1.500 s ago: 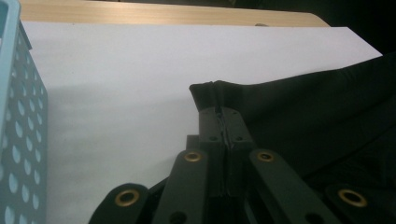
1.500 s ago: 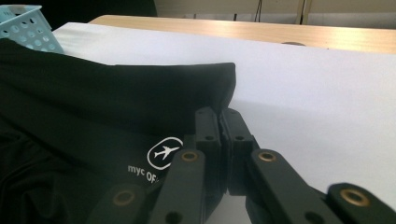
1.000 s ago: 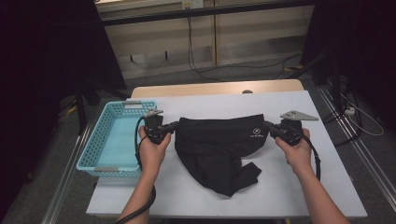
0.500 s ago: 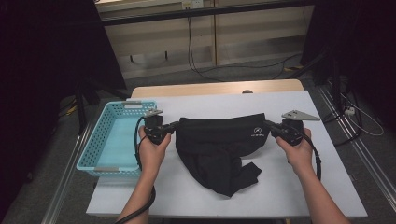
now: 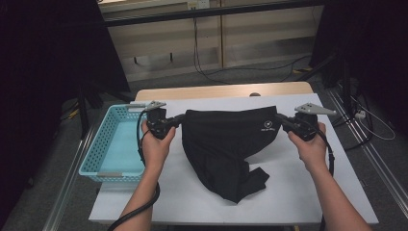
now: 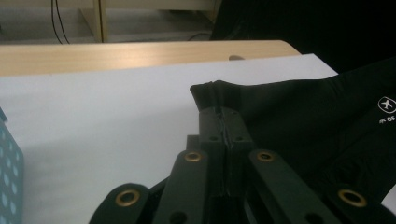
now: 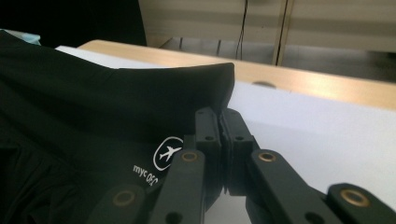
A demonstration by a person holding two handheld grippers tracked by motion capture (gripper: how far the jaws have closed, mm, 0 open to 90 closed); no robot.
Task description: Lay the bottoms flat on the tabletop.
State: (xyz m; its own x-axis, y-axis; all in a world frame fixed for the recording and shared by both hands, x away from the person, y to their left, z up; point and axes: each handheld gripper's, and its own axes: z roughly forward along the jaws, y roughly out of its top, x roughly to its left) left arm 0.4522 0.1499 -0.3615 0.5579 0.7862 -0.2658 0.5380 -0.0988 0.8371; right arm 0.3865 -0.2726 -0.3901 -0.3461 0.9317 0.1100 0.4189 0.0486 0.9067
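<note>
white plane logo and "myc os…" on black garment [image 7: 93, 116]

A lab or test bay is suggested: a white worktop [image 5: 288, 192] is set on a metal frame, dark curtains [image 5: 53, 57] are hung at both sides, loose cables [image 5: 202, 53] are trailed across a grey floor, perhaps before pale cabinets [image 5: 250, 38].
</note>
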